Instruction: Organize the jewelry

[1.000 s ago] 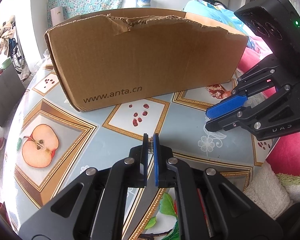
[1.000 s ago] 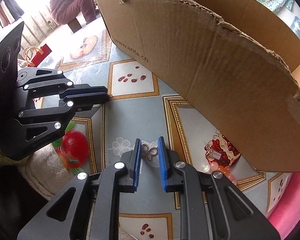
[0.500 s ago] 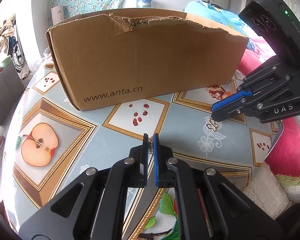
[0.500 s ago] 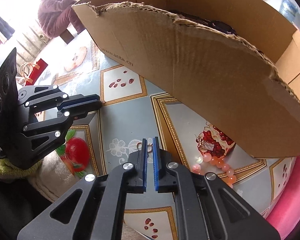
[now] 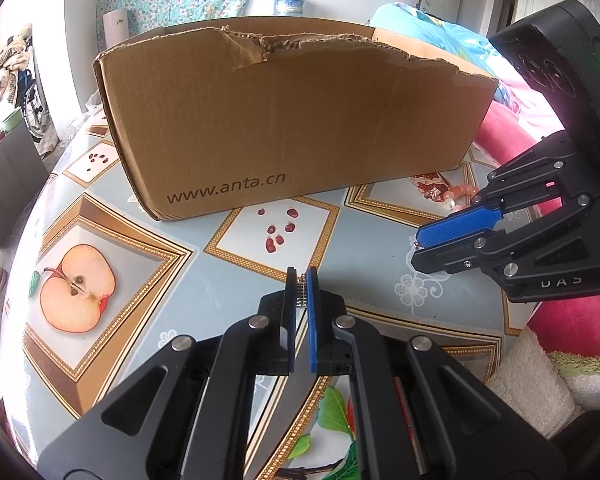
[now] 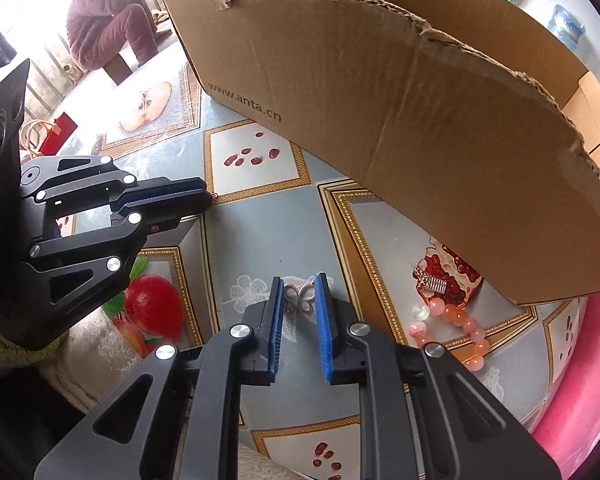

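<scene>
Both tongs (image 5: 300,276) (image 6: 298,280) tilted downward, pinched.

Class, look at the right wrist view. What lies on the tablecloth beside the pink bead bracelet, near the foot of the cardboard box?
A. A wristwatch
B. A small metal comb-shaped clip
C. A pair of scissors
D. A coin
B. A small metal comb-shaped clip rests on the pomegranate print just above the pink bead bracelet, close to the cardboard box.

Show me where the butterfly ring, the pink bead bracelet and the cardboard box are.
butterfly ring (image 6: 300,298), right wrist view, on its wings.
pink bead bracelet (image 6: 456,314), right wrist view, on one bead.
cardboard box (image 5: 284,120), left wrist view, on its front wall.
</scene>
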`<state>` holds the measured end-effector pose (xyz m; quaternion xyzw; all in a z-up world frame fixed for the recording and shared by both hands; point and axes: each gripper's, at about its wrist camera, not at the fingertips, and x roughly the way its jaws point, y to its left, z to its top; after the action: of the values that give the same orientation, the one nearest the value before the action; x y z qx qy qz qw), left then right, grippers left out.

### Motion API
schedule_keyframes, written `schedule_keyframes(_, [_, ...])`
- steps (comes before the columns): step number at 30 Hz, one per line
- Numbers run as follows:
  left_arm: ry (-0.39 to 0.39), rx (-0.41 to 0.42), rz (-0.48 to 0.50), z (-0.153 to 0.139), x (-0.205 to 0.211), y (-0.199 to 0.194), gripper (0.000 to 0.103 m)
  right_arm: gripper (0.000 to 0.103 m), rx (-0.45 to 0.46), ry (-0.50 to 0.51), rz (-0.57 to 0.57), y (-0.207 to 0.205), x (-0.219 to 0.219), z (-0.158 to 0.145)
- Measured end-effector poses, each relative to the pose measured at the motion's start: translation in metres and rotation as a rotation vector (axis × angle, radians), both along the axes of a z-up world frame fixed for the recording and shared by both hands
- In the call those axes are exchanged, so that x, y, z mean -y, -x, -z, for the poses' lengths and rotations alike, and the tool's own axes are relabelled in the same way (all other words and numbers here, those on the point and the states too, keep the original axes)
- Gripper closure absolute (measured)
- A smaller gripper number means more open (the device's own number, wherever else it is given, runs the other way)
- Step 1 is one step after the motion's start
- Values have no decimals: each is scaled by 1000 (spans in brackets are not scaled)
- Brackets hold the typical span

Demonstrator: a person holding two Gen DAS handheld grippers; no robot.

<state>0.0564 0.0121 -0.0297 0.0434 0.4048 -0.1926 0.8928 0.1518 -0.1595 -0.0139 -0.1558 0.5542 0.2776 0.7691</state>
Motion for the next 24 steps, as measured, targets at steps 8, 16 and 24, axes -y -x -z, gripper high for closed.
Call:
schedule_keyframes(8, [6,-1,0,0,0,0,99,97,-14,-27,16,-5,5,3])
schedule_keyframes(16, [13,-1,0,-1,0,0,99,103,-16,-47,48,-10,15,-2])
schedule_keyframes(24, [14,-1,-1,-1,2,-1,99,103,-12,-33,80,-9,24,-3])
